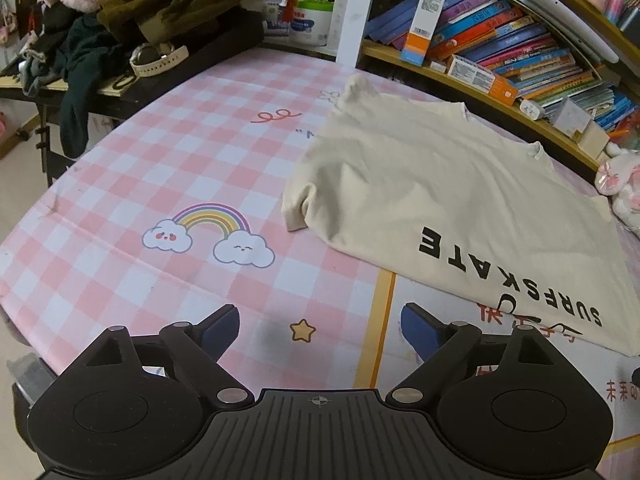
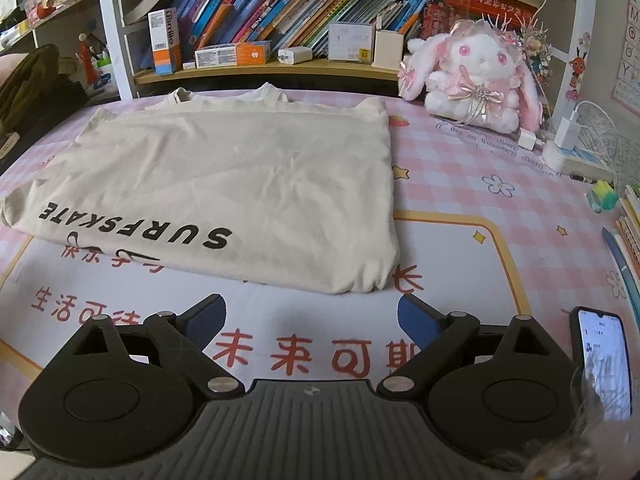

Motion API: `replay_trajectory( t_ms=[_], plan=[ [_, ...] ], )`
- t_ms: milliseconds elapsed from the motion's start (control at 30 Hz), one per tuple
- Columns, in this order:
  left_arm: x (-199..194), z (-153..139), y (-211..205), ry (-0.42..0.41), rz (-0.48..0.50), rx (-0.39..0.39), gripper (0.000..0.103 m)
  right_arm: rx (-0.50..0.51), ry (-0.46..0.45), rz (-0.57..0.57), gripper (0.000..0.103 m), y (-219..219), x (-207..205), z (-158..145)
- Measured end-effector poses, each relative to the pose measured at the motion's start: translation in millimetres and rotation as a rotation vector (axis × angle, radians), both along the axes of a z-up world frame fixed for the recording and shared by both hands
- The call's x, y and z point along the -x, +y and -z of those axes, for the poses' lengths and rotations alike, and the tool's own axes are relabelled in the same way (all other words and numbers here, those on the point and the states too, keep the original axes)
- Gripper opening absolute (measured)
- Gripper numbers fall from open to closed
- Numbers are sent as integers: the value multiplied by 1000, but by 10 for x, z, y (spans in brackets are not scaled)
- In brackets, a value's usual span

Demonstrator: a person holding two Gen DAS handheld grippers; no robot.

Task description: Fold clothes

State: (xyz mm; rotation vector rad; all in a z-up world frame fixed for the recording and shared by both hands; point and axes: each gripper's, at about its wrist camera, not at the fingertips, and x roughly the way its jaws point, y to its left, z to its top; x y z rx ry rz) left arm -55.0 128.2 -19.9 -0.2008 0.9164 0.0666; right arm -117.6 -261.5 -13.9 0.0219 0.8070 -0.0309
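A cream T-shirt [image 1: 432, 184] with black "SURFSKATE" lettering lies flat on the pink checked table mat [image 1: 160, 168], its sides folded in. It also shows in the right wrist view [image 2: 240, 176], neck toward the bookshelf. My left gripper [image 1: 320, 326] is open and empty, hovering over the mat to the left of the shirt's hem. My right gripper [image 2: 310, 316] is open and empty, just short of the shirt's near right corner.
A bookshelf [image 2: 260, 68] runs along the far edge. A pink and white plush rabbit [image 2: 476, 76] sits at the back right, with chargers and a power strip [image 2: 560, 148] beside it. A phone [image 2: 604, 356] lies near right. A clothes pile [image 1: 152, 4] sits far left.
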Motion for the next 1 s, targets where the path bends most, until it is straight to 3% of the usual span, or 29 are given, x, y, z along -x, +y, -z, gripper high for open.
replay_trajectory(
  t_ms=[100,200,300,700,800,1000],
  plan=[
    [-49,12,61,10,5,66,90,4,4,7,93,56,16,-11],
    [-104,39,236,26,-37,242,90,10,7,3,93,166,2,-24],
    [-175,54,381,34,-49,321,90,19,5,-9,93,333,-39,-33],
    [-570,100,725,97,110,378,90,66,-9,-13,93,1255,-299,-77],
    [-673,87,851,98,138,391,90,79,-17,-64,93,1552,-366,-78],
    [-835,116,1139,99,161,428,90,129,-40,-280,90,2288,-539,-83]
  ],
)
